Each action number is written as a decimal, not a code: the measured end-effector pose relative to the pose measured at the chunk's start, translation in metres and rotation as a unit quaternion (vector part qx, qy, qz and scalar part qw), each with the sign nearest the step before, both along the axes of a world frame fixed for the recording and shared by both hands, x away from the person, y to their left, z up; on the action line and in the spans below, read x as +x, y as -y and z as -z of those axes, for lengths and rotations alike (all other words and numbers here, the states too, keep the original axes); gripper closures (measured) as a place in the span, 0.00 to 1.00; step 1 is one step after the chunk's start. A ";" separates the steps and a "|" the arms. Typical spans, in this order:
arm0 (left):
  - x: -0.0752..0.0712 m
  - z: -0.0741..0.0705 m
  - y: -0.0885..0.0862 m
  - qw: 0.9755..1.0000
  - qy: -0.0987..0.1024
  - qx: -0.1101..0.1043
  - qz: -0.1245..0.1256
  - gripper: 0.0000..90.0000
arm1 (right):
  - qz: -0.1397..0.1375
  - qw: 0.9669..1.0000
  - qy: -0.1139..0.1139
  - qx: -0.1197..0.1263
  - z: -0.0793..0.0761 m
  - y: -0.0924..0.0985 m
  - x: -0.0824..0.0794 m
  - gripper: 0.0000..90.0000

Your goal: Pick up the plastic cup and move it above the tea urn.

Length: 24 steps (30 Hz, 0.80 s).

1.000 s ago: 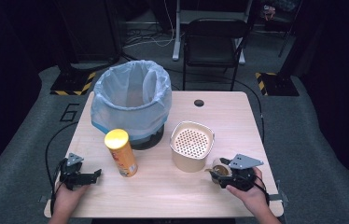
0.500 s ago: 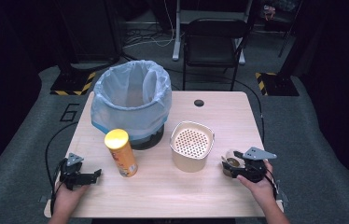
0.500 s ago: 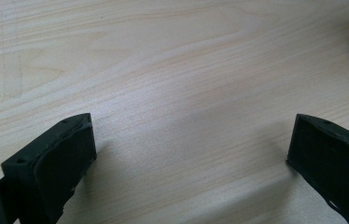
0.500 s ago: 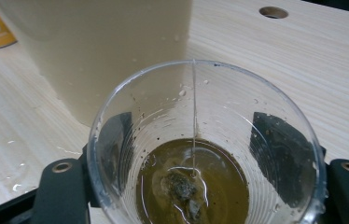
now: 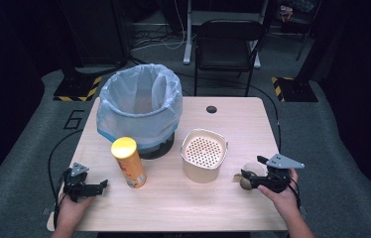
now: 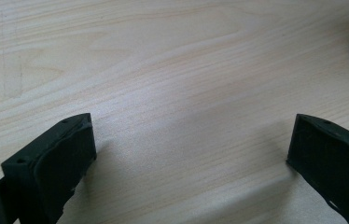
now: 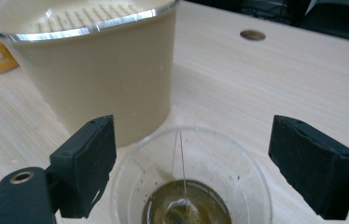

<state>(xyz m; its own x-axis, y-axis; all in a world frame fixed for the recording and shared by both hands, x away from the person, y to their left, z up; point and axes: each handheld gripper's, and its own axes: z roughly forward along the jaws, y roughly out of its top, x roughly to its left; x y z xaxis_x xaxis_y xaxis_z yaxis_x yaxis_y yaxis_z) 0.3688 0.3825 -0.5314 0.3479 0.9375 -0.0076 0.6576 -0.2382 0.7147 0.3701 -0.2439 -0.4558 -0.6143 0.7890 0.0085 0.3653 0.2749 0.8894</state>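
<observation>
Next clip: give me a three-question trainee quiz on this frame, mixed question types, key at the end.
1. True or false: the right gripper is clamped on the clear cup.
2. What lies in the bottom of the cup?
A. a tea bag in brownish liquid
B. a spoon
C. nothing
3. Fill in: the yellow can stands directly in front of the ____.

Key
1. False. The jaws stand either side of the cup with gaps; they have just been opening.
2. A. A string runs down to the bag.
3. Bin, lined with a pale blue bag. The beige container with a perforated lid stands to its right.
</observation>
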 end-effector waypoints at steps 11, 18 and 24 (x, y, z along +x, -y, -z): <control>0.000 0.000 0.000 1.000 0.002 -0.001 -0.001 0.01 | -0.036 0.999 -0.008 -0.011 -0.044 -0.028 0.030 0.48; 0.000 0.000 0.000 1.000 0.000 0.000 0.001 0.01 | -0.030 0.998 -0.045 -0.010 -0.042 -0.060 0.070 0.53; 0.000 0.000 0.000 1.000 -0.001 0.000 0.001 0.01 | -0.037 0.996 -0.073 -0.022 -0.036 -0.074 0.087 0.66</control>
